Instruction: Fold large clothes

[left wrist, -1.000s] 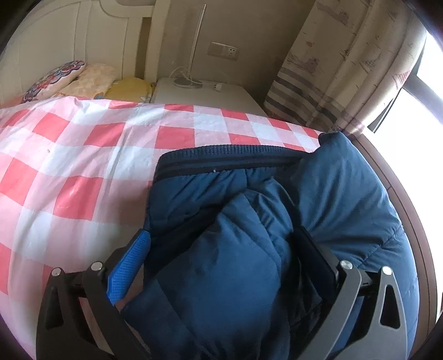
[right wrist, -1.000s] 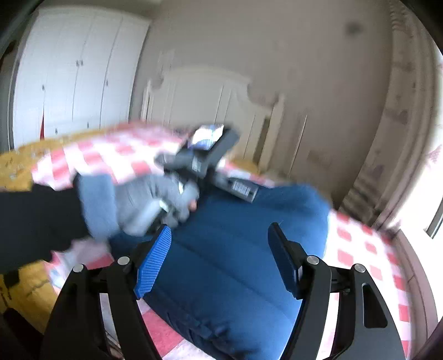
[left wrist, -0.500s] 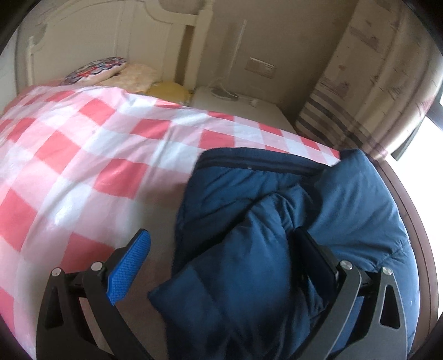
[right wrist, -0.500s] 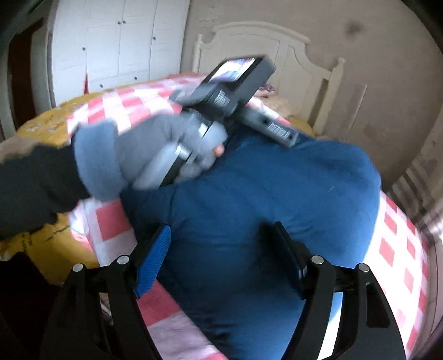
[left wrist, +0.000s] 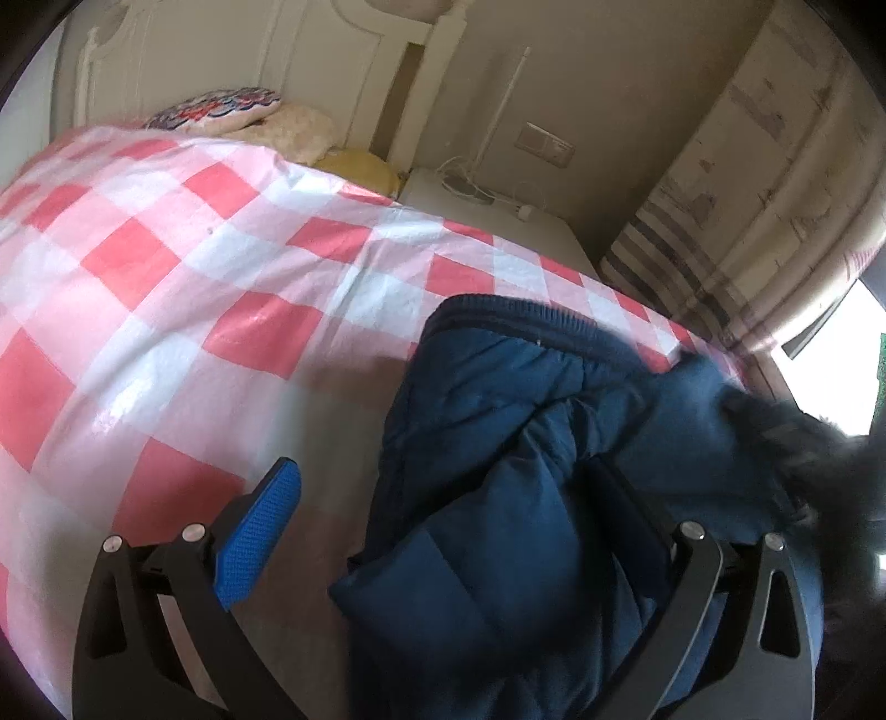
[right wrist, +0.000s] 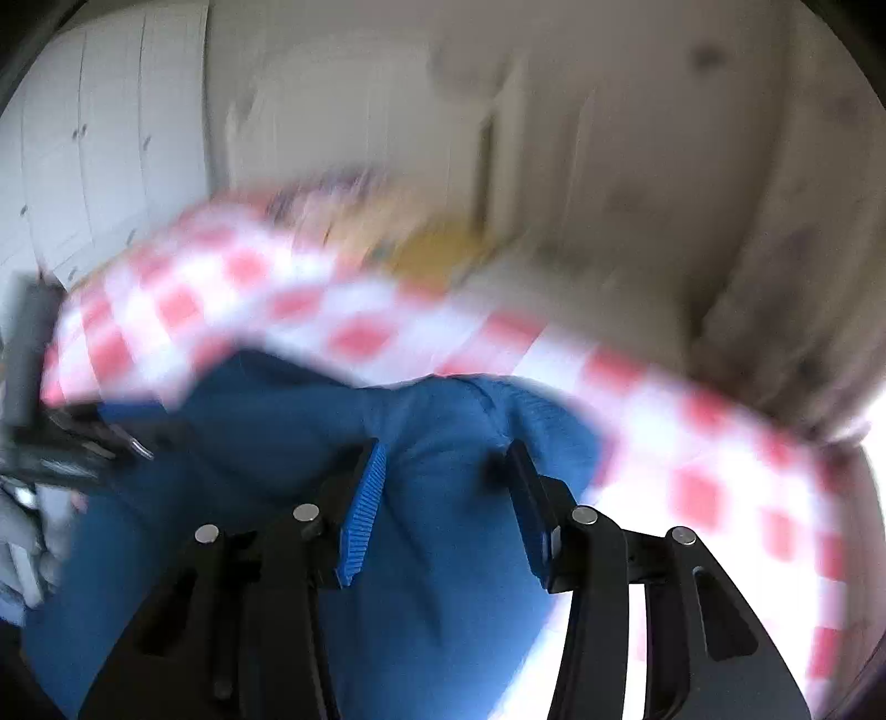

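A blue padded jacket (left wrist: 554, 443) lies bunched on a bed with a red-and-white checked cover (left wrist: 166, 288). In the left wrist view my left gripper (left wrist: 443, 476) stands open and low over the jacket's near edge. A thick fold lies between its fingers, against the right one. The right wrist view is blurred by motion. There my right gripper (right wrist: 446, 451) is closing its jaws, and a raised ridge of the blue jacket (right wrist: 443, 526) fills the gap between the blue pads (right wrist: 365, 498). The other gripper (right wrist: 33, 387) and a grey gloved hand (right wrist: 16, 543) show at the left edge.
Pillows (left wrist: 243, 113) lie at the white headboard (left wrist: 310, 50). A white bedside table (left wrist: 498, 221) with a lamp and cables stands beside the bed. A striped curtain (left wrist: 747, 194) hangs at the right by a bright window. A dark blurred shape (left wrist: 814, 454) reaches in over the jacket's right side.
My right gripper has swept fast across the jacket toward its right end and its jaws have narrowed around a ridge of fabric. The left gripper shifted slightly; a dark shape entered its view.
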Tool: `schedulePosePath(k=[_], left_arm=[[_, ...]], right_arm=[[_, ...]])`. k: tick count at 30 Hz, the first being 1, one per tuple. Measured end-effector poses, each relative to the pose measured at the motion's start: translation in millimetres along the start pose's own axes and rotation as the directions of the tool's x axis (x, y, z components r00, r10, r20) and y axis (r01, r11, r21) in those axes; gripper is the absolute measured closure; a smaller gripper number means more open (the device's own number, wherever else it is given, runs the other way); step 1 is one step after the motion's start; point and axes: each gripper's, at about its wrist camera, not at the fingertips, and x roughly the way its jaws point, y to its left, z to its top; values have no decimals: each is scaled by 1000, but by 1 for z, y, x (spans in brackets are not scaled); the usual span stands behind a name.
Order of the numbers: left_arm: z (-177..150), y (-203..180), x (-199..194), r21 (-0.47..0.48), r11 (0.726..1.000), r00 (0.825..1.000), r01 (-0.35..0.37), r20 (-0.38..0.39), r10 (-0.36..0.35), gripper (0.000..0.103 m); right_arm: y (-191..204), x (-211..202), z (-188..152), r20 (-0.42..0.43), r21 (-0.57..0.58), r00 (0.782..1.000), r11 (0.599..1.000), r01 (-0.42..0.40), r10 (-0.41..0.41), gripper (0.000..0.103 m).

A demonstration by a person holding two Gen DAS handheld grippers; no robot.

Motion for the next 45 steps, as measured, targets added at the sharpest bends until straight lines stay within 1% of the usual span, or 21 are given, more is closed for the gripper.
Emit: schedulePosePath(k=[1,3,6,11,14,16,20,21,23,24,25,26,27,30,32,35,36,37,39,42,45], left_arm=[[1,3,2,-17,1000,1000,1,-8,-1,2],[1,8,5,-47,999,1000,6,-25,-8,2],[0,10,6,-63,998,999,19,-29,-21,2],[0,11,5,-57,998,1000,10,-25,-12,2],[0,8,5,-57,998,1000,12,-25,-13,2],[0,6,4,-53,999,1000,3,-21,-4,2],[0,8,5,-61,998,1000,12,-23,-13,2],[-1,8,5,-62,998,1000,13,-24,-15,2],[-1,8,5,-64,998,1000,15,-24,-17,2],[-1,8,5,-64,998,1000,14,-23,-16,2],[-1,8,5,-64,998,1000,10,-21,-11,2],[0,9,5,-67,998,1000,5,-23,-6,2],[0,9,6,-68,998,1000,2,-26,-4,2],[-1,8,4,-62,998,1000,0,-22,-1,2],[0,6,3,-52,999,1000,-14,-16,13,2],[0,6,3,-49,999,1000,-16,-14,16,2],[0,6,2,-50,999,1000,-15,-14,15,2],[0,6,2,-51,999,1000,-15,-14,14,2],[0,7,2,-52,999,1000,-14,-13,13,2],[0,9,4,-58,998,1000,-22,-23,21,2],[1,10,5,-64,998,1000,-14,-27,13,2]], right_arm=[[-10,12,5,-13,38,999,999,-39,40,57],[-14,19,12,-48,41,996,997,-67,69,57],[-9,19,17,-84,-5,994,998,-64,63,56],[-4,15,11,-56,13,996,998,-64,65,55],[1,4,22,-78,-42,997,999,-23,20,55],[3,-16,29,-20,-52,1000,999,6,-7,55],[0,-47,39,106,-10,994,1000,5,-4,55],[0,-41,38,98,-18,995,1000,23,-21,55],[0,-14,34,15,-34,999,999,31,-31,55],[-1,8,27,-49,-37,999,999,12,-14,55],[-1,25,19,-68,-32,998,999,-17,15,54],[-5,25,18,-48,-6,998,999,-33,32,54],[-7,25,20,-57,0,998,999,-34,34,54],[5,17,28,-90,-75,995,997,37,-44,54],[11,4,39,-72,-84,994,994,75,-81,54],[22,-11,51,-20,-86,999,996,25,-27,54],[27,-9,53,-27,-106,999,994,27,-30,54],[35,2,54,-66,-139,996,989,42,-52,54],[48,35,47,-171,-230,979,971,65,-106,53],[46,50,48,-201,-212,974,975,65,-108,52],[51,41,44,-154,-238,975,964,118,-158,52]])
